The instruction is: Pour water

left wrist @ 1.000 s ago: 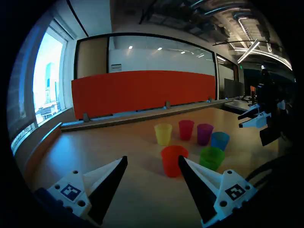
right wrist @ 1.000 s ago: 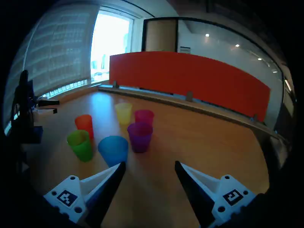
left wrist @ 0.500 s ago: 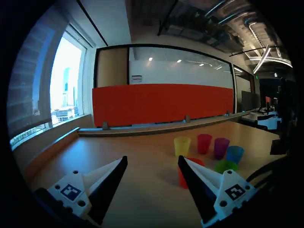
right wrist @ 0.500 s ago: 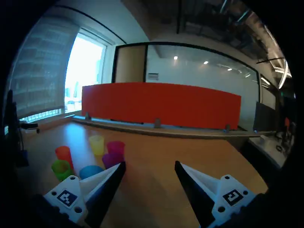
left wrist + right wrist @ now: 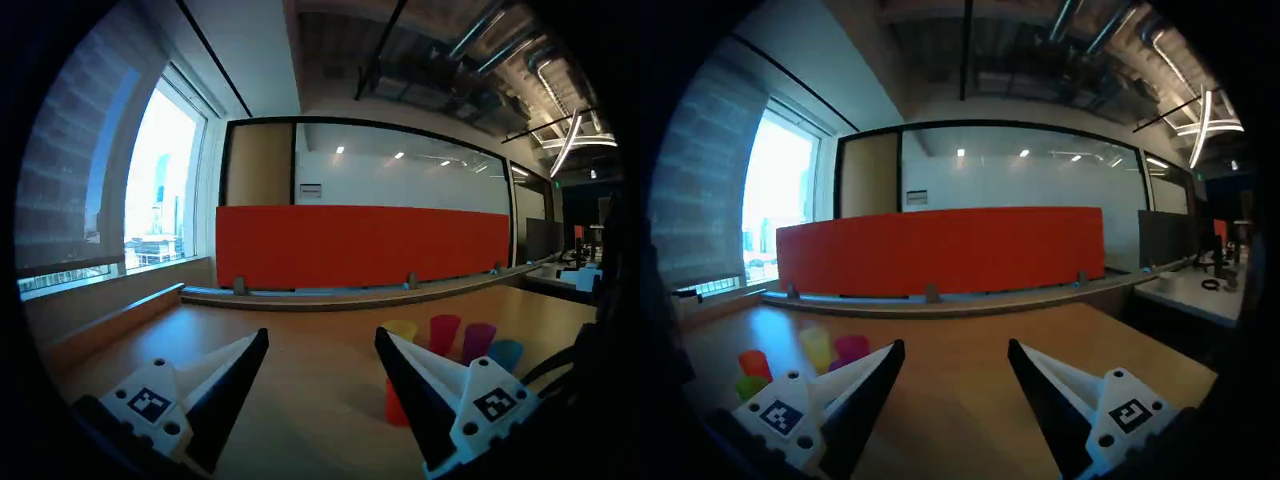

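The left gripper [image 5: 320,333] is spread wide, holding nothing. Beyond it on the tabletop [image 5: 320,400] stand a yellow cup [image 5: 398,328], pink cup [image 5: 445,332], purple cup [image 5: 478,340] and blue cup [image 5: 506,352], with an orange cup [image 5: 394,404] half behind a finger. The right gripper [image 5: 956,344] gapes empty too. I can't tell what the cups hold from this low.

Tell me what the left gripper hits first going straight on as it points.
Ahead of the left gripper, likely the orange partition panel at the far edge of the wooden table. The red plastic cup sits right of that line; depth unclear.
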A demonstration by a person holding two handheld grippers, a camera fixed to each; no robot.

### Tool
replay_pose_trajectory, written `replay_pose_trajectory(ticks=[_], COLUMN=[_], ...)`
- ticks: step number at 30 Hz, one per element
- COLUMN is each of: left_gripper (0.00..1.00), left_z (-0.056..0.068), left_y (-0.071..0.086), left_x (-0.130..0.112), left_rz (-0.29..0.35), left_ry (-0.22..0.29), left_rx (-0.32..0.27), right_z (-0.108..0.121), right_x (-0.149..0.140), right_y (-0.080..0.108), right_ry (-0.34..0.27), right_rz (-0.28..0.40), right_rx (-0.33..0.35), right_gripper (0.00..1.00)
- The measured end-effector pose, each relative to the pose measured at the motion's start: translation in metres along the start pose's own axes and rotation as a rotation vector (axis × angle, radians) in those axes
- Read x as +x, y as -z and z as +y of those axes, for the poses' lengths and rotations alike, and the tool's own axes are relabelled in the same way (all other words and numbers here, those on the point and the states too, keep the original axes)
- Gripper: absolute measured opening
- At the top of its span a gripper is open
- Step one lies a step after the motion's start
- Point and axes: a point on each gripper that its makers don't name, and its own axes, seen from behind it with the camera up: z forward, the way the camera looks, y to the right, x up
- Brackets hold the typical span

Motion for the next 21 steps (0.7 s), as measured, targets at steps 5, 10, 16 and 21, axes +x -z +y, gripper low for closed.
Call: replay_pose_trajectory(ticks=[5, 10, 16, 21], left_gripper=[0.99, 0.99, 0.99, 0.99], left_z=[0.002, 0.005, 0.007, 0.006], left_y=[-0.003, -0.005, -0.009, -0.011], left_x=[-0.002, -0.002, -0.008, -0.009], left_rz=[0.001, 0.001, 0.0, 0.006], left_ry=[0.002, -0.008, -0.013, -0.014], left_rx=[0.004, -0.001, 0.005, 0.021], right_z=[0.0, -0.001, 0.003, 0.005], right_x=[0.0, -0.003, -0.002, 0.003], right_y=[-0.001, -0.002, 0.0, 0.001], right_ry=[-0.001, 0.026, 0.077, 0.093], right_rz=[0.003, -0.004, 0.001, 0.01], right_rx=[-0.008, -0.013, -0.038, -0.053], right_gripper=[1.0, 1.0, 1.0, 1.0])
